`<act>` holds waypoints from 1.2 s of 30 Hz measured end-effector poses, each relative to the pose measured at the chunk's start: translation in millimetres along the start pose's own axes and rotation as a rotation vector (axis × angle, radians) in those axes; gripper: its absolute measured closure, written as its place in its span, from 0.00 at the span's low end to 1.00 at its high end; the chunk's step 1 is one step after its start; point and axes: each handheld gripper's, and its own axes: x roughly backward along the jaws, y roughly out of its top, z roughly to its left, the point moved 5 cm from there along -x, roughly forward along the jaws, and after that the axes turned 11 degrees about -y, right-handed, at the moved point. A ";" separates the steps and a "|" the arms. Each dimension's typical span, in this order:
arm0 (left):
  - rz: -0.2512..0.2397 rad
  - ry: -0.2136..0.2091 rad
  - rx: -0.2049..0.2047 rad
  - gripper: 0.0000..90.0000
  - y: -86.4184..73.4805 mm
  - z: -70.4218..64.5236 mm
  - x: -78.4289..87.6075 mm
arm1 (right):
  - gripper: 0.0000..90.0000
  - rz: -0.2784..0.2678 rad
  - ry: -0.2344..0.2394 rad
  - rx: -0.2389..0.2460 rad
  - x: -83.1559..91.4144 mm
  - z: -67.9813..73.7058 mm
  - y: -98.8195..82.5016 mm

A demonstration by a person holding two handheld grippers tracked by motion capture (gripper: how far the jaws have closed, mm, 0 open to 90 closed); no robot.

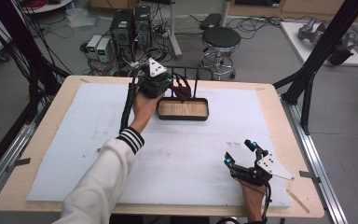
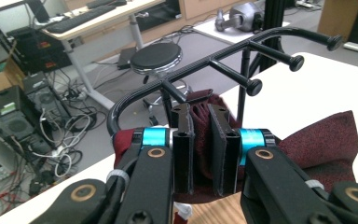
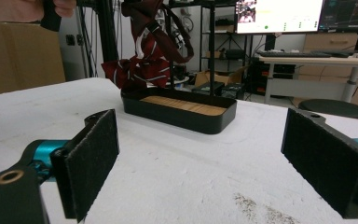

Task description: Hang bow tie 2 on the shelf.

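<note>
The left gripper has its jaws clamped on a dark red bow tie, holding it just above the tray, beside the black rack. The right gripper rests on the desk, well apart from the tray, jaws wide open and holding nothing.

Grey, smooth floor surrounds a pale wooden table covered by a white foam mat. Beyond the table stand a round black-cushioned stool on a chrome base and two black computer towers amid tangled cables. Black metal frame struts flank the table. A lit monitor, its contents illegible, sits above a pale desk.
</note>
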 end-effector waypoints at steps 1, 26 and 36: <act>-0.001 0.001 -0.001 0.89 -1.0 0.0 0.3 | 0.12 0.000 0.000 0.000 0.0 0.0 0.0; -0.022 0.078 0.014 0.89 -27.2 -5.3 -3.0 | 0.12 -0.001 0.001 -0.002 0.2 0.2 0.0; -0.010 0.092 0.024 0.89 -45.0 -6.2 -2.3 | 0.12 0.001 0.000 -0.001 0.3 0.3 0.0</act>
